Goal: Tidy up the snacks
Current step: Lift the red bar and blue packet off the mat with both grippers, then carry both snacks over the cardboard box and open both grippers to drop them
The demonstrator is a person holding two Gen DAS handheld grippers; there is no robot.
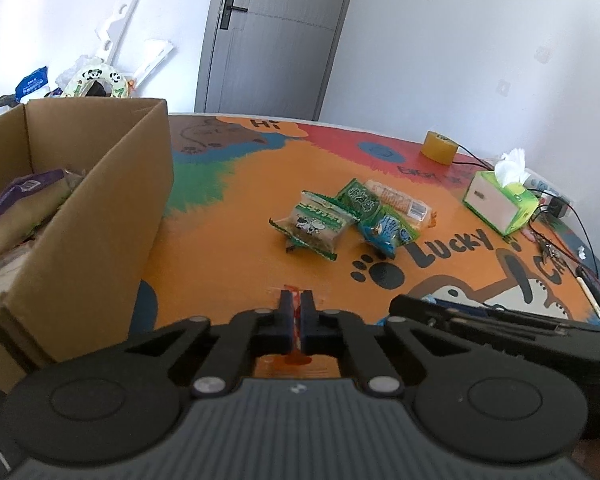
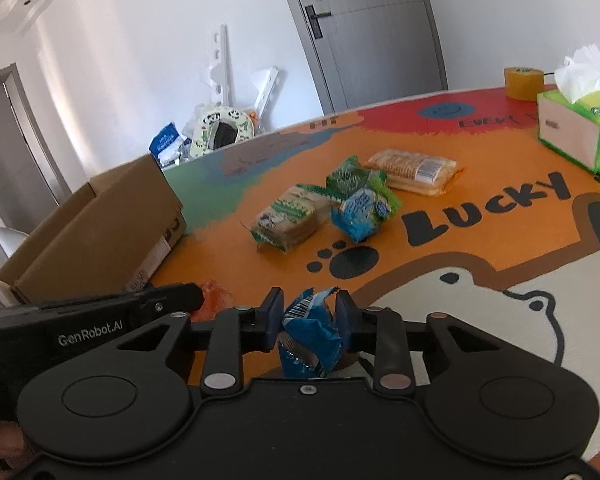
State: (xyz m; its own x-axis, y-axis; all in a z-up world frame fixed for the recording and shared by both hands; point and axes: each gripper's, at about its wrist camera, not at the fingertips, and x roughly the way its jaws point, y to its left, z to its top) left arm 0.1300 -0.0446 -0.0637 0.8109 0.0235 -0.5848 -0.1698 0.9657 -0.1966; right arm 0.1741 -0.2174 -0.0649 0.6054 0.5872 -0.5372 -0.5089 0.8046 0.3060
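Observation:
My left gripper point(image 1: 296, 300) is shut on a thin red-orange snack wrapper point(image 1: 296, 320), held low over the orange table; the same packet point(image 2: 216, 294) shows beyond its tip in the right wrist view. My right gripper point(image 2: 309, 300) is shut on a crumpled blue snack packet point(image 2: 308, 332). A cardboard box point(image 1: 100, 208) stands at the left with a purple-labelled packet point(image 1: 24, 196) inside. On the table lies a cluster: a green cow-print packet point(image 1: 312, 226), a green-and-blue packet point(image 1: 384, 228) and a clear cracker pack point(image 1: 404, 202).
A green tissue box point(image 1: 500, 200), a roll of yellow tape point(image 1: 439, 147) and black cables point(image 1: 560, 216) sit at the table's far right. The right gripper's body point(image 1: 500, 328) lies just right of my left one. A grey door point(image 1: 276, 32) and clutter stand behind the table.

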